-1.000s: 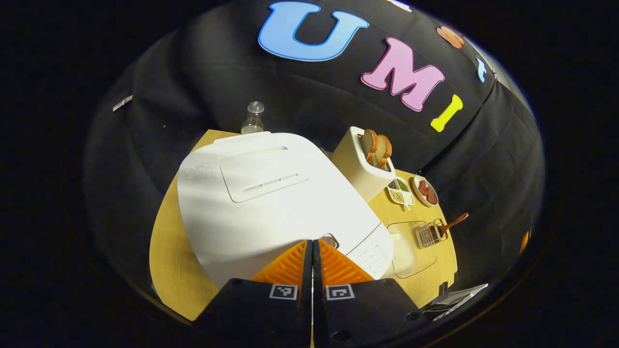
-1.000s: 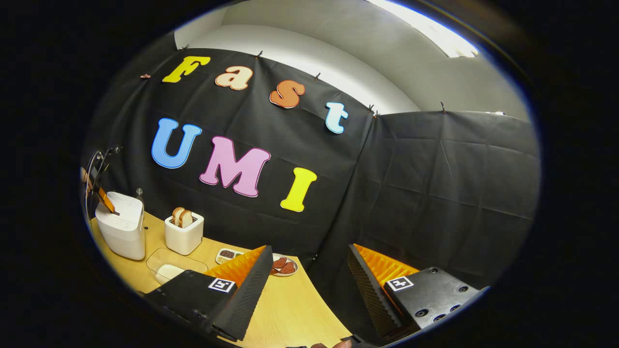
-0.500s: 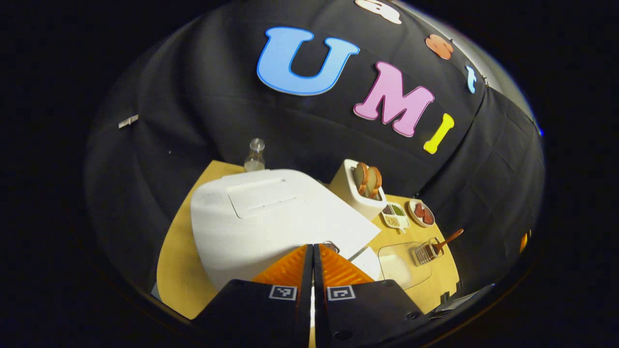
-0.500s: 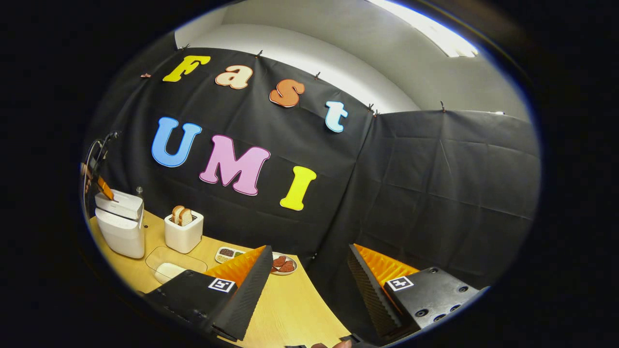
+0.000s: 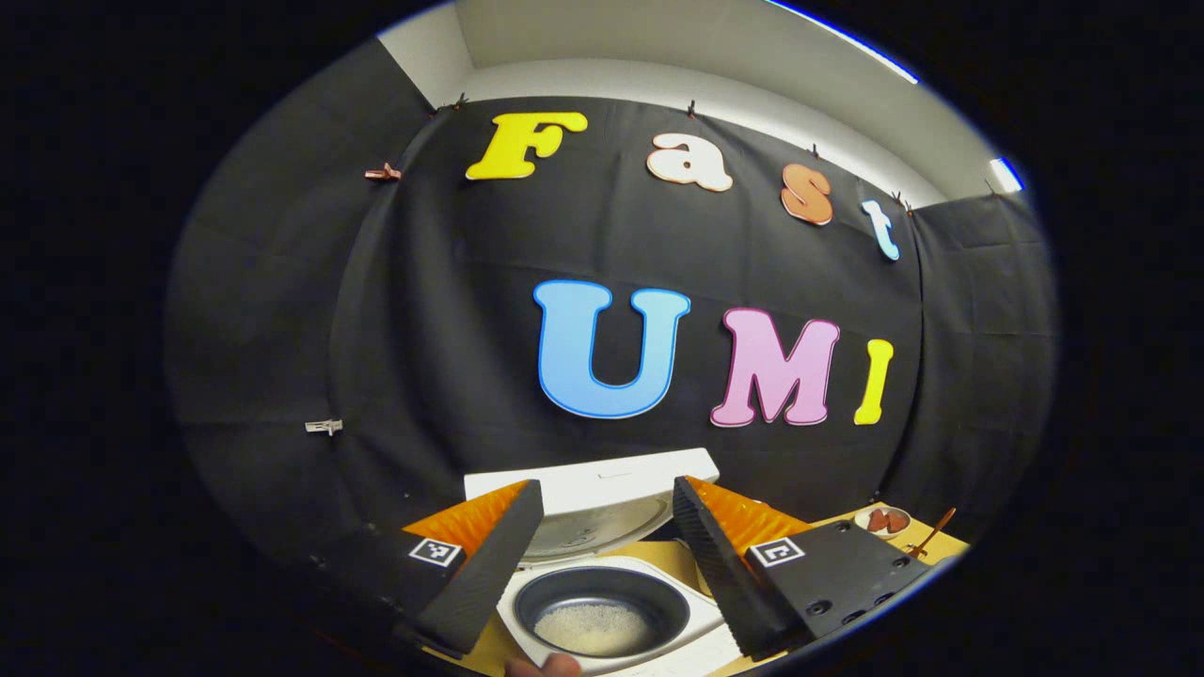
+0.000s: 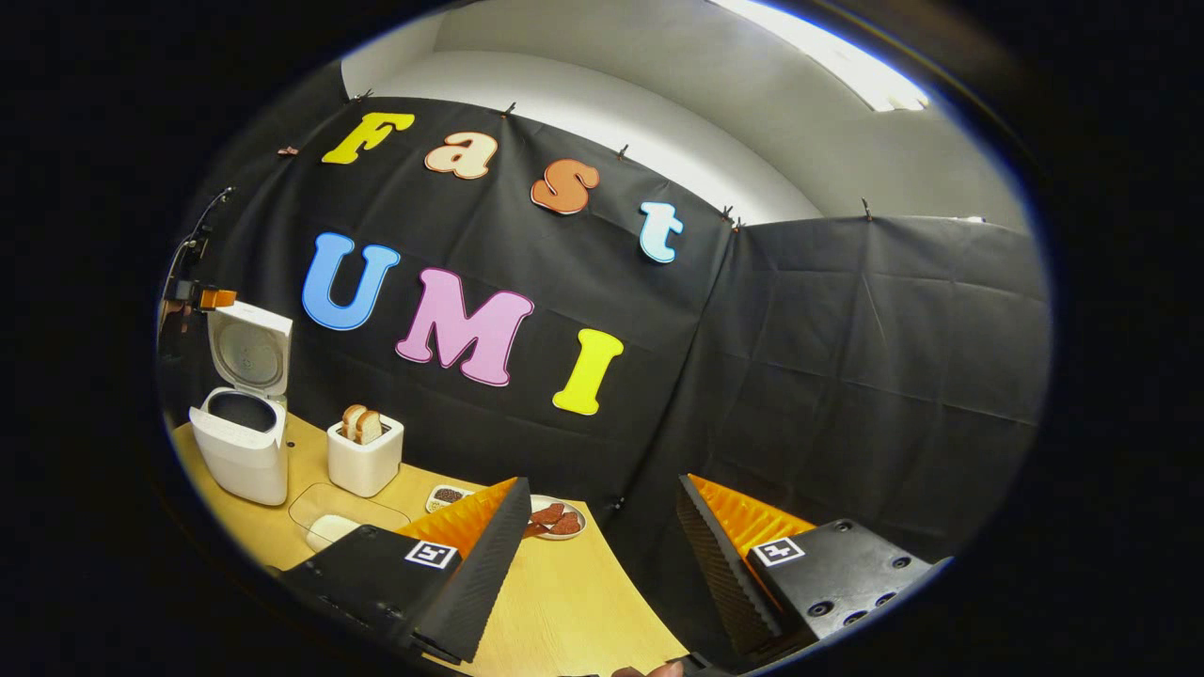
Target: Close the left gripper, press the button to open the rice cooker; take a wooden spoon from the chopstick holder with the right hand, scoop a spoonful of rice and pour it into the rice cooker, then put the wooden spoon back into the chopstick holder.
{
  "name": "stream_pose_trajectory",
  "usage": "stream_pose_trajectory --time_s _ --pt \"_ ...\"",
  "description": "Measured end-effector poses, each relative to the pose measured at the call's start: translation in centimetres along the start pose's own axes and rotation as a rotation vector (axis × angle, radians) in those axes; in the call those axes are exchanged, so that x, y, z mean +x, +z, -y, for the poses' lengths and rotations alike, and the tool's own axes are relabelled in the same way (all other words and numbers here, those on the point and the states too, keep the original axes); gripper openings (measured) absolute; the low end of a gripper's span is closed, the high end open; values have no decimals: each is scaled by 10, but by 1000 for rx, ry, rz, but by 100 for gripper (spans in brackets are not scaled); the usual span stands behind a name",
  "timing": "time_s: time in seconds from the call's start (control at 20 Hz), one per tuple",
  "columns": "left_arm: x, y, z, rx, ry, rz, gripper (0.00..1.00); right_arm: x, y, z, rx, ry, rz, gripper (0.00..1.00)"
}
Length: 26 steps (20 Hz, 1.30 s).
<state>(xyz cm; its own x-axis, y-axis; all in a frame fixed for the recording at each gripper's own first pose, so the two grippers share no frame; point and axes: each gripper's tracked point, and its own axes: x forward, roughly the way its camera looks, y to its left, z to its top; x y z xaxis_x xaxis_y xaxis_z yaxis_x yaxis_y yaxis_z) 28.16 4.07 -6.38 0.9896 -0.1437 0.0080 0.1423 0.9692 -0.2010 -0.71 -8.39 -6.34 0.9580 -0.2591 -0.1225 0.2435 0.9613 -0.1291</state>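
In the left gripper view, the left gripper (image 5: 607, 555) sits at the bottom centre with its jaws released and nothing between them. In the gap between its fingers stands the white rice cooker (image 5: 616, 649), open, its white lid (image 5: 593, 480) raised upright behind the body against the black cloth wall. The dark round inner pot (image 5: 597, 606) shows a patch of pale rice at its bottom. At the very bottom edge, below the pot, a fingertip of a person's hand (image 5: 541, 666) peeks in. At the lower right of the frame, past the right finger, lie a small round plate with reddish-brown slices (image 5: 886, 519) and the thin brown handle of the wooden spoon (image 5: 936, 531), on the light wooden worktop (image 5: 945, 545).

In the right gripper view, the open rice cooker (image 6: 240, 447) stands at the far left of the frame on the worktop (image 6: 555, 602), lid up. To its right stands a white toaster with two slices of bread (image 6: 365, 456), then a clear flat container with something white inside (image 6: 339, 517), a small white divided dish of grains (image 6: 447, 495) and the plate of reddish-brown slices (image 6: 555, 519). The right gripper (image 6: 597, 550) fills the lower centre, jaws spread wide and empty, above the worktop's near edge. I cannot make out the chopstick holder here.
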Motion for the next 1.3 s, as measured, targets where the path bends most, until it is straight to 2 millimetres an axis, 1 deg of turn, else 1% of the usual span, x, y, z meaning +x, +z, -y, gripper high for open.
stream_pose_trajectory --time_s 0.1,0.25,0.35,0.45,0.55,0.65,0.7,0.75,0.9,1.0,1.1,1.2,1.3 --pt "-10 8 -1 -55 -1 22 95 1 -1 0 3 5 -2 97" --pt "-31 5 -3 -128 17 16 96 4 -6 -3 19 28 -11 97" --pt "-47 7 -5 -143 42 28 95 10 -16 -10 43 62 -29 97" --pt "-65 8 -7 -132 79 31 95 22 -30 -17 74 101 -55 97" --pt "-84 8 -1 -111 94 26 95 38 -48 -24 108 135 -82 98" --pt "-103 4 4 -45 117 16 95 55 -69 -35 117 175 -110 97" --pt "-112 2 5 -8 140 11 95 63 -82 -42 125 204 -127 98" --pt "-120 1 10 14 155 3 95 70 -94 -51 141 238 -148 98" --pt "-144 -6 36 42 158 -26 95 92 -127 -74 214 316 -207 98" --pt "-157 -13 55 60 152 -54 95 111 -148 -86 258 343 -230 98" --pt "-172 -20 66 88 155 -87 95 131 -173 -95 289 355 -260 98" --pt "-181 -27 79 96 155 -119 95 152 -197 -102 334 354 -289 98" --pt "-189 -38 86 95 170 -148 95 168 -224 -114 394 363 -326 98"
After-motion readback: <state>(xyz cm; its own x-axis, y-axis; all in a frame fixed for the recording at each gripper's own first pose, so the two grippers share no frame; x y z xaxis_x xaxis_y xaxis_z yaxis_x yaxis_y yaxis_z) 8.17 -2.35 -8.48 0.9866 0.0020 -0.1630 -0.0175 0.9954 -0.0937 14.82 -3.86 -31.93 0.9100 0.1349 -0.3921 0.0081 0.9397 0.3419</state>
